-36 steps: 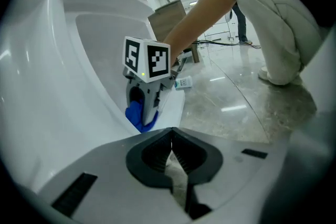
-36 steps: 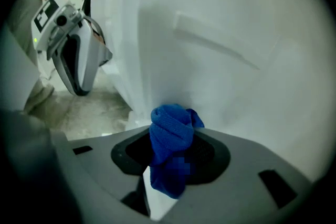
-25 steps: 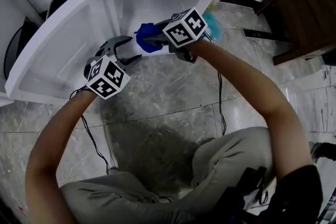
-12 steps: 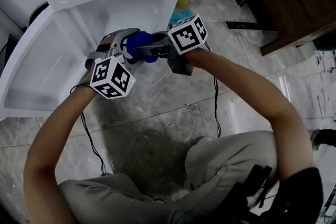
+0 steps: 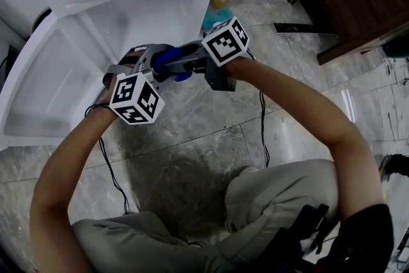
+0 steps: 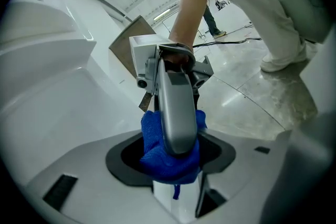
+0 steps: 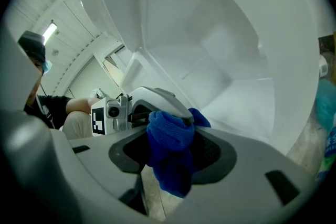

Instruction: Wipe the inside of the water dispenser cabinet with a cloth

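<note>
Blue cloth (image 5: pixel 167 61), bunched into a soft wad, hanging in the air between the two tools just in front of the open water dispenser cabinet (image 5: pixel 169 9), not yet touching any inner wall. Pinched by the right hand-held gripper (image 5: pixel 177 62), jaws pressed in on the middle of the wad, a loose fold drooping below them. Met head-on by the left hand-held gripper (image 5: pixel 148 62), jaws likewise drawn in against the same wad, one grey finger of the right tool lying across the top of the fabric in the left gripper view. Looks like a handover or a re-grip, with wiping of the inside not yet begun. Likely light, limp and compressible, so no risk of breakage, but apt to slip out or trail if caught only by a corner or a stray thread. Best taken deep across the thick of the bundle, leaving a pad of fabric proud of the fingertips to press on the white plastic. Cabinet door (image 5: pixel 38 93) swung wide to the left, grey stone floor (image 5: pixel 192 131) below
</note>
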A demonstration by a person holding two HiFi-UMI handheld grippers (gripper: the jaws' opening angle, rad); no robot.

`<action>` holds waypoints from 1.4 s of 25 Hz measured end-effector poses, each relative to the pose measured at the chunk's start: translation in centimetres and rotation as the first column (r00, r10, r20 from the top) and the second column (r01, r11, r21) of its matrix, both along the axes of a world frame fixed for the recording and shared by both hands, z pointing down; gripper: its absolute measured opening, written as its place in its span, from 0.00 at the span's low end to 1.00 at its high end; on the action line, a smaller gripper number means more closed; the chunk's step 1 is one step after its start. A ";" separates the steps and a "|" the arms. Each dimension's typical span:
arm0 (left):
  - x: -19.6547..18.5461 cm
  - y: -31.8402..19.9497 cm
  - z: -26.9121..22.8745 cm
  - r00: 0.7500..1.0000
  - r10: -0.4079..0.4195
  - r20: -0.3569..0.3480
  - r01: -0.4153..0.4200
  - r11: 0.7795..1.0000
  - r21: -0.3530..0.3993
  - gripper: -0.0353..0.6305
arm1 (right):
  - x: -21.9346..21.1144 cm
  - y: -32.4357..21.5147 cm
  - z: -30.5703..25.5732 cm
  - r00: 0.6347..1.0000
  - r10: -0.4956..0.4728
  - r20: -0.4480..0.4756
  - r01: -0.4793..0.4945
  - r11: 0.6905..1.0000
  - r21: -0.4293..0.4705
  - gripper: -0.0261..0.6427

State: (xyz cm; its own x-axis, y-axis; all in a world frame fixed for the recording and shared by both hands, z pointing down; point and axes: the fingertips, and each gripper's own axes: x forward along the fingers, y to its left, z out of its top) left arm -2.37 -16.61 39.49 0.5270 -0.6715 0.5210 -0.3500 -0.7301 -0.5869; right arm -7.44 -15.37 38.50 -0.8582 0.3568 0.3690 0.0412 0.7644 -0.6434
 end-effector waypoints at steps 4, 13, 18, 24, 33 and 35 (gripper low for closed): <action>-0.1 0.0 -0.2 1.000 -0.018 -0.017 0.018 1.000 0.001 0.38 | 0.4 -0.4 -0.2 1.000 -0.019 0.001 0.019 1.000 -0.002 0.34; -3.1 -0.8 -0.4 0.987 -0.140 -0.073 0.140 0.990 -0.015 0.33 | 1.0 -2.0 -1.6 1.000 0.017 0.018 -0.018 0.999 0.041 0.34; -4.4 -1.3 -1.1 0.964 -0.221 -0.147 0.216 0.975 -0.051 0.32 | 1.4 -3.3 -2.8 0.998 0.042 0.044 -0.048 0.986 0.162 0.23; -6.6 -0.8 -0.6 0.922 -0.321 -0.219 0.297 0.945 -0.134 0.32 | 1.9 -6.0 -3.1 0.993 0.109 0.042 -0.117 0.908 0.402 0.06; -6.6 -5.8 -4.6 0.817 -0.378 -0.435 0.391 0.918 -0.063 0.32 | 4.5 -7.0 -2.7 0.991 0.133 -0.030 -0.071 0.694 0.716 0.04; -6.4 -7.9 -6.2 0.781 -0.382 -0.494 0.429 0.903 -0.021 0.32 | 5.0 -6.6 -1.9 0.991 0.127 -0.052 -0.055 0.710 0.702 0.04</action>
